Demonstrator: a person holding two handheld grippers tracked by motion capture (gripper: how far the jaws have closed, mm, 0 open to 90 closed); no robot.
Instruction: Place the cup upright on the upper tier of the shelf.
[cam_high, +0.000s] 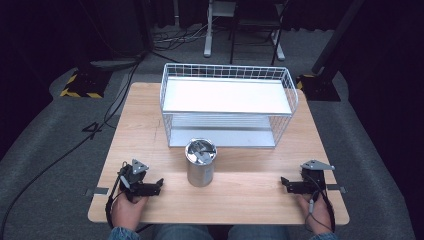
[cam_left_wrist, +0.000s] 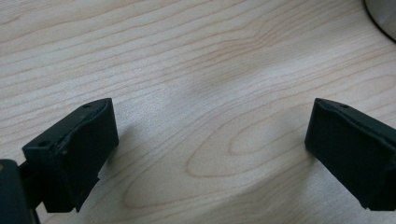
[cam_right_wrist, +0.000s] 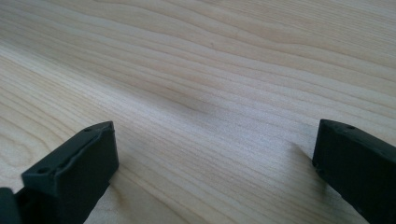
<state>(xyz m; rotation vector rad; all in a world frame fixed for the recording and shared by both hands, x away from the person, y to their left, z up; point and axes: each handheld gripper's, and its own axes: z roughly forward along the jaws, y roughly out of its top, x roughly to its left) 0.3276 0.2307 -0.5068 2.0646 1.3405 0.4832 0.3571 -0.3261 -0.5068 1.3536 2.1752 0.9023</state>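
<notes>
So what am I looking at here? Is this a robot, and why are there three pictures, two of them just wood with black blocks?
No robot arm here: a person sits at a wooden table and holds a hand tool in each hand, each with two black jaws that pinch like tongs. The high view comes from a camera above, looking down. There the left gripper sits at the near left and the right gripper at the near right, both low over the table.

The other two pictures come from small cameras riding on the tools. The black blocks are the tool's own jaws: the left gripper and right gripper are both open with bare wood between them, so nothing is held.

On the table stands a metal can with something metallic inside, too small to name. Behind it is a white wire basket rack with two shelves.
</notes>
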